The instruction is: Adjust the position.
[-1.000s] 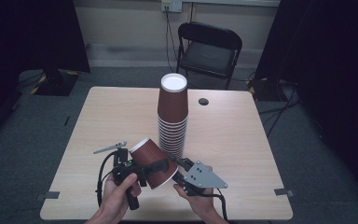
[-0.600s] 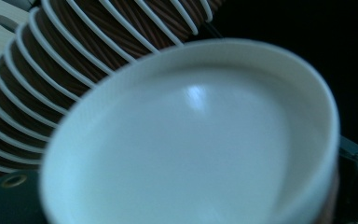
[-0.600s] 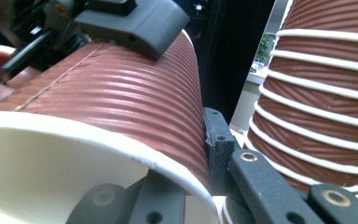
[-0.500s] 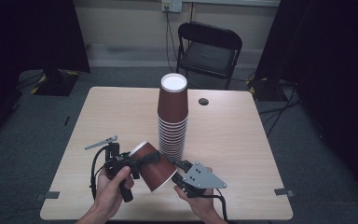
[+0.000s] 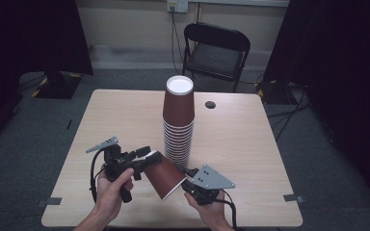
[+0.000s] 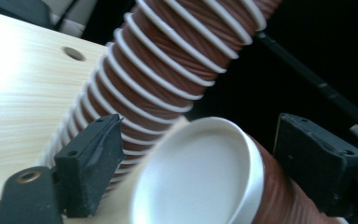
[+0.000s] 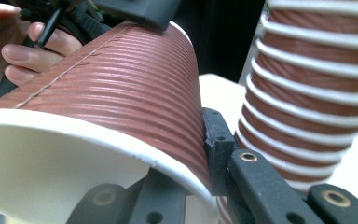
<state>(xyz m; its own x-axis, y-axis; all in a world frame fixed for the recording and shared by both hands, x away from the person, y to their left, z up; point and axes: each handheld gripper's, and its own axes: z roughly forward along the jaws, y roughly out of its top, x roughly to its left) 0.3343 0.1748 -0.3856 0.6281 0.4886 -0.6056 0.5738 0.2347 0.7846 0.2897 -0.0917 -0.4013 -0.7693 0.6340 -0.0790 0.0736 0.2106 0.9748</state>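
Observation:
A tall stack of ribbed brown paper cups (image 5: 178, 125) stands upside down at the table's middle, and fills the background in the gripper views (image 6: 168, 79) (image 7: 307, 93). A single brown cup (image 5: 161, 174) hangs tilted above the near table edge between both grippers. My right gripper (image 5: 187, 184) is shut on the cup's white rim (image 7: 121, 88), with one jaw inside the cup and one outside. My left gripper (image 5: 147, 156) is open, its jaws standing on either side of the cup's white base (image 6: 200, 177).
The wooden table (image 5: 250, 144) has a small dark round hole (image 5: 210, 104) at the back right. A black folding chair (image 5: 217, 48) stands behind the table. Dark curtains hang at both sides. The person's left hand (image 7: 32, 46) shows beyond the cup.
The held cup has tipped further, its rim sinking toward the near edge. The left hand shifted slightly left and back around the cup's base. The right gripper stayed on the rim.

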